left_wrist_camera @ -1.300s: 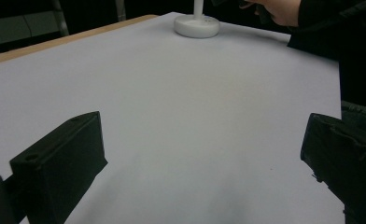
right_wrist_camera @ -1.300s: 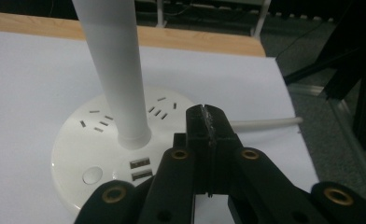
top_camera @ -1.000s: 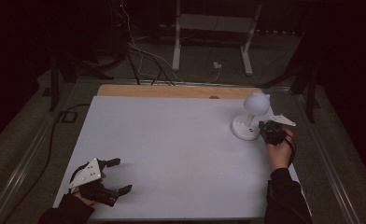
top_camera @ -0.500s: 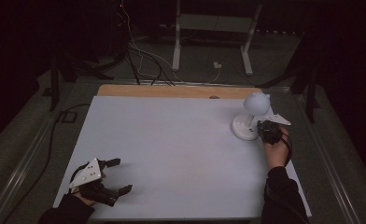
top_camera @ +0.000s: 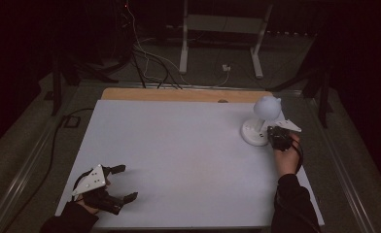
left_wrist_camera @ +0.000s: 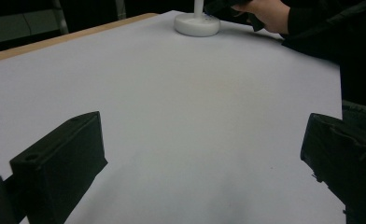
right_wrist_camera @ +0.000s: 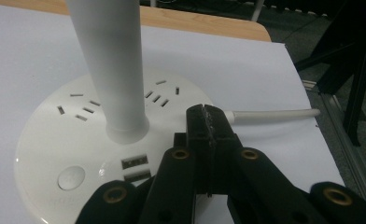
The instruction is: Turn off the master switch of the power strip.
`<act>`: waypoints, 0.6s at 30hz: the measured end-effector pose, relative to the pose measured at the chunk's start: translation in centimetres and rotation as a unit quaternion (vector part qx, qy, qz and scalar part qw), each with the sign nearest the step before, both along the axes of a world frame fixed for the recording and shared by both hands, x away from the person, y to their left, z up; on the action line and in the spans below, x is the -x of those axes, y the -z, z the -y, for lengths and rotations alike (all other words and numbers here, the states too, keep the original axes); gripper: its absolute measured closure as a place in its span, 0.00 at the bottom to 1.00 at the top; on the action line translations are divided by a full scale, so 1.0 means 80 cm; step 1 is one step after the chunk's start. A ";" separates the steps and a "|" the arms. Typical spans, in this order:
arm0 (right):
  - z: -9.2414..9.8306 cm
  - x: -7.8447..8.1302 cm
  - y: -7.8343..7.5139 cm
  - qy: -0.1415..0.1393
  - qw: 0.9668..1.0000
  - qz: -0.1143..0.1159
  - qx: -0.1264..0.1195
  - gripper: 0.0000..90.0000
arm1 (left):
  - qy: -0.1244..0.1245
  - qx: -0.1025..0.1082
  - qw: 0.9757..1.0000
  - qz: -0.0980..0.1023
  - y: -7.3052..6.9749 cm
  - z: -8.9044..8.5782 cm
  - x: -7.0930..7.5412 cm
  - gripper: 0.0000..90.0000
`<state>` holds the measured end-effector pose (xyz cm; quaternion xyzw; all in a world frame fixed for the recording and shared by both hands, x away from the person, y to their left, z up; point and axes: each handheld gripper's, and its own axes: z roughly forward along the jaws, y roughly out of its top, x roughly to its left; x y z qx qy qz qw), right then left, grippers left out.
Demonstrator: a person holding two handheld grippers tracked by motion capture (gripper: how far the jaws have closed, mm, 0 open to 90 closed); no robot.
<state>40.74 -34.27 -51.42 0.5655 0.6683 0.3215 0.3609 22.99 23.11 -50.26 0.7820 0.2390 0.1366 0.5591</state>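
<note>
We had the right gripper (right_wrist_camera: pixel 208 122) w/ jaws together, empty, tips over the lamp base (right_wrist_camera: pixel 55 140) at the table's (top_camera: pixel 179 145) far right. Best approach, we judged: steady, straight-down tap on its button (right_wrist_camera: pixel 71 177). Left gripper (top_camera: pixel 114 187) sat w/ jaws apart.

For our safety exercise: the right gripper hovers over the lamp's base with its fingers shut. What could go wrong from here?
1. The right gripper, shut, hangs over the base beside the USB ports; a push might hit them instead of the round button.
2. It is close to the post, so a sideways nudge could rock the lamp.
3. The cord trails off the table edge and could snag.
</note>
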 end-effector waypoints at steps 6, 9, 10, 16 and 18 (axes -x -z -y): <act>-0.003 -0.001 0.004 0.002 1.000 0.003 0.005 1.00 | 0.000 0.000 1.000 -0.001 0.000 0.000 0.000 0.00; -0.002 -0.001 0.004 0.002 1.000 0.005 0.001 1.00 | 0.000 -0.001 1.000 -0.001 0.000 0.000 0.000 0.00; -0.001 0.000 0.004 0.002 1.000 0.006 -0.003 1.00 | 0.001 -0.001 1.000 0.000 0.000 0.000 0.000 0.00; -0.001 0.001 0.005 0.005 1.000 0.009 0.005 1.00 | 0.001 -0.001 1.000 0.000 0.000 0.000 0.000 0.00; -0.002 0.001 0.005 0.008 1.000 0.008 0.006 1.00 | 0.002 -0.001 1.000 0.000 0.000 0.000 0.000 0.00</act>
